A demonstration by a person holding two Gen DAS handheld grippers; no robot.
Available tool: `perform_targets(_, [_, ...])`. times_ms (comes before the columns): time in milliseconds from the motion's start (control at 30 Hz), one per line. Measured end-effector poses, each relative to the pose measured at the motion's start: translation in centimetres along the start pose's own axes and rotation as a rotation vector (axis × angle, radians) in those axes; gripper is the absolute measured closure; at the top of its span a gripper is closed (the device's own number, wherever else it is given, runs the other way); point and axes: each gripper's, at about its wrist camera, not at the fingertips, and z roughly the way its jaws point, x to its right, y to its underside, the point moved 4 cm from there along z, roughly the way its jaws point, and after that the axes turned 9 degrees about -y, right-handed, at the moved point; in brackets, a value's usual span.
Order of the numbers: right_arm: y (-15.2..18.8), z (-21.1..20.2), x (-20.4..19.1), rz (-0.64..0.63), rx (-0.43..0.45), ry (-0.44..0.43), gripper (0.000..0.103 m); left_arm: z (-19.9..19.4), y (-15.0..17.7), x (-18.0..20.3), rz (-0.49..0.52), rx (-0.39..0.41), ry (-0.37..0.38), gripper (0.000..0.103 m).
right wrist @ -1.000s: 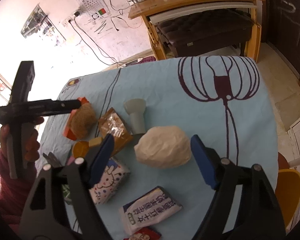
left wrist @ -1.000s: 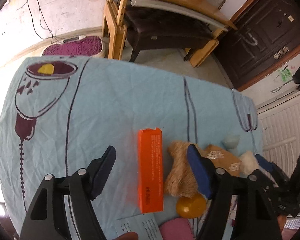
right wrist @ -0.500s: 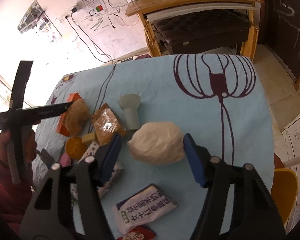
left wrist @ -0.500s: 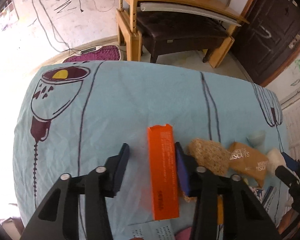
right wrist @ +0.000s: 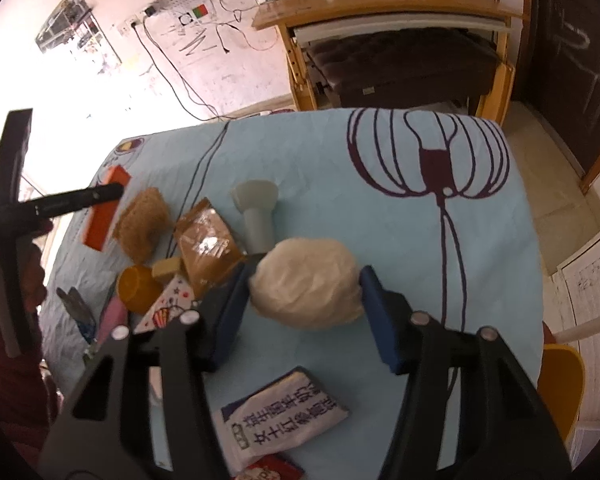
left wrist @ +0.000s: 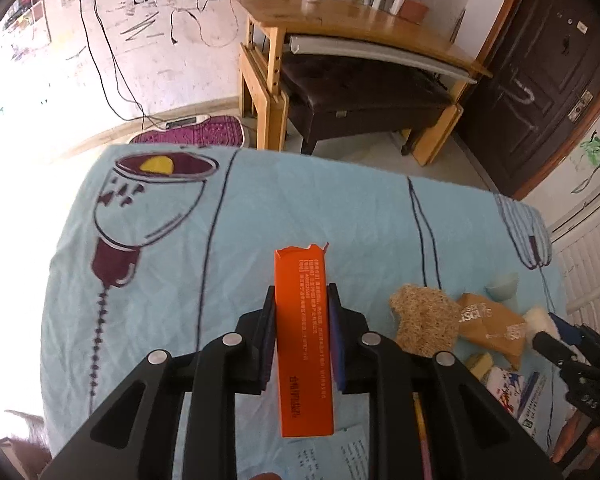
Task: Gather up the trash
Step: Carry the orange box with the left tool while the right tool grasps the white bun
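On the light blue tablecloth lies a long orange box with a torn far end. My left gripper is closing on it, and both pads sit flush against its long sides. The right wrist view shows the same box under a black left finger. A white crumpled wad sits between the blue pads of my right gripper. Those jaws are closing too, and the pads meet the wad's two sides. My right gripper also shows at the left wrist view's right edge.
Beside the box lie a tan fibrous sponge, a brown biscuit packet, a grey cup-shaped piece, a yellow cup and a white printed packet. A wooden desk stands beyond the table. A yellow chair is at the right.
The left jaws narrowed from wide apart onto the orange box, which now sits centred between them. The right jaws narrowed around the white wad.
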Motion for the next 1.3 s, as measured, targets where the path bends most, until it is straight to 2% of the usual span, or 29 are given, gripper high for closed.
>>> perform_targets(167, [-0.4,-2.8,-0.1,0.011,0.094,-0.016,0.049,-3.2,0.2,0.4,0.009,0.048,0.015,0.085])
perform_targets(333, [0.3,-6.4,1.7,0.040,0.180,0.030,0.049,-7.1,-0.1,2.8,0.041,0.102,0.064,0.085])
perform_targets(500, [2.5,-10.8,5.8,0.125,0.267,0.079,0.049,-10.3,0.0,7.7,0.111,0.140,0.143,0.085])
perform_targets(600, [4.6,-13.0,8.9,0.191,0.303,0.115,0.049,-11.6,0.9,12.1,0.176,0.143,0.211,0.085])
perform_targets(800, [9.5,-15.3,15.5,0.333,0.312,0.192,0.049,-12.9,3.7,21.3,0.297,0.098,0.342,0.085])
perform_targets(967, [13.0,-14.8,19.2,0.408,0.284,0.227,0.049,-12.2,6.9,29.3,0.387,0.028,0.416,0.085])
perform_targets(1100, [15.5,-13.6,21.6,0.455,0.248,0.215,0.048,-10.9,9.5,34.8,0.442,-0.028,0.425,0.085])
perform_targets(1300, [17.6,-12.9,23.2,0.489,0.218,0.190,0.046,-7.7,12.2,40.3,0.497,-0.101,0.415,0.085])
